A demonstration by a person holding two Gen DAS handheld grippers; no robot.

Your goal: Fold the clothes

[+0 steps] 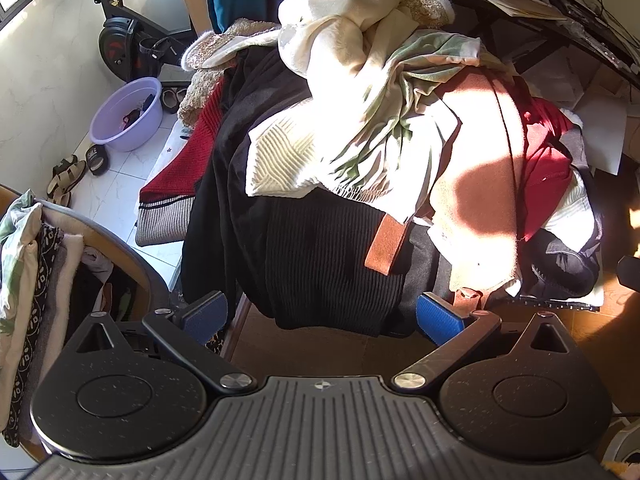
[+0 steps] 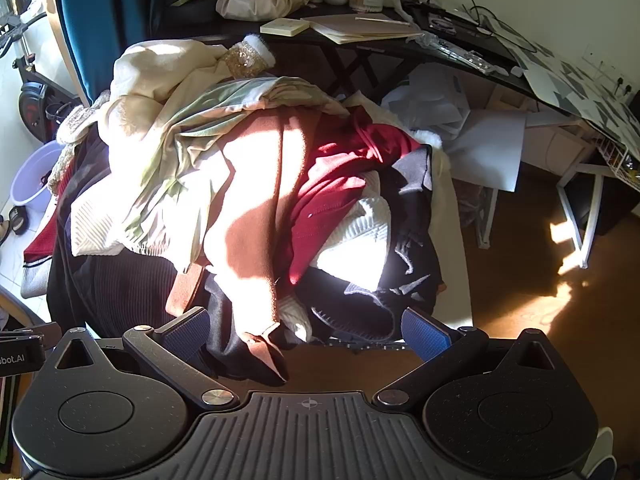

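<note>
A tall heap of clothes covers a surface ahead in both views: a cream garment (image 1: 344,24) on top, a pale green one (image 1: 400,92), a brown-orange coat (image 1: 476,168) with a belt strap (image 1: 386,248), a red garment (image 1: 544,160) and a black ribbed knit (image 1: 324,256) hanging over the front edge. My left gripper (image 1: 322,316) is open just before the black knit, holding nothing. My right gripper (image 2: 306,330) is open too, its blue pads (image 2: 424,332) either side of the coat's hanging end (image 2: 260,340) and dark clothes (image 2: 360,316), not touching them.
A chair (image 1: 120,240) draped with clothes stands at the left. On the tiled floor lie a purple basin (image 1: 128,112), sandals (image 1: 66,178) and an exercise bike (image 1: 120,40). A dark desk (image 2: 360,46) cluttered with papers, bottles and cables runs behind and right. Brown floor (image 2: 540,320) lies right.
</note>
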